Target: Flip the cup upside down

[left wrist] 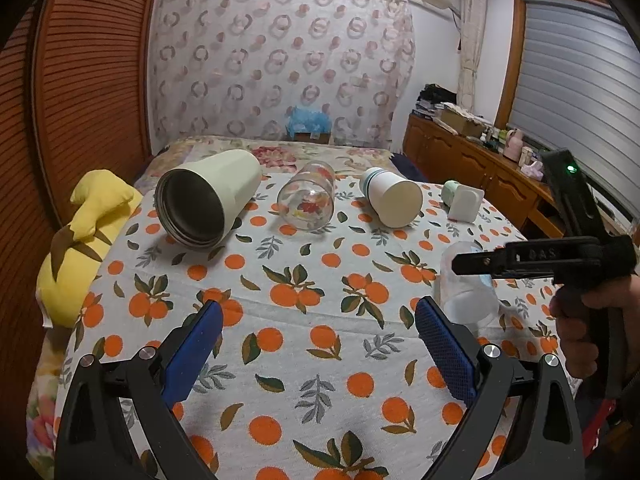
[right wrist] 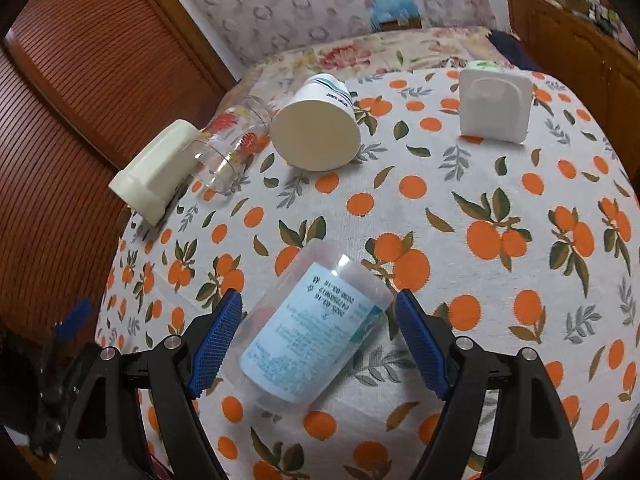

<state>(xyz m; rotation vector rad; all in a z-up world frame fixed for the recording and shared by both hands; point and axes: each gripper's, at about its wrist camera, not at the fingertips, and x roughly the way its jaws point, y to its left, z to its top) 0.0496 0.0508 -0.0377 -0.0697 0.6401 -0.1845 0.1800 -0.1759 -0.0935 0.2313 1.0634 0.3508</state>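
Observation:
A clear plastic cup with a pale blue label (right wrist: 316, 328) stands upside down on the orange-print cloth (right wrist: 460, 216). My right gripper (right wrist: 318, 340) is open, its blue pads on either side of the cup and apart from it. The same cup (left wrist: 468, 288) shows in the left wrist view, below the right gripper's black body (left wrist: 560, 256). My left gripper (left wrist: 318, 348) is open and empty over bare cloth.
Lying on their sides at the back are a cream steel tumbler (left wrist: 208, 200), a clear printed glass (left wrist: 308, 200), a white paper cup (left wrist: 392, 196) and a green cup with white base (left wrist: 462, 200). A yellow plush toy (left wrist: 76, 248) lies at the left edge.

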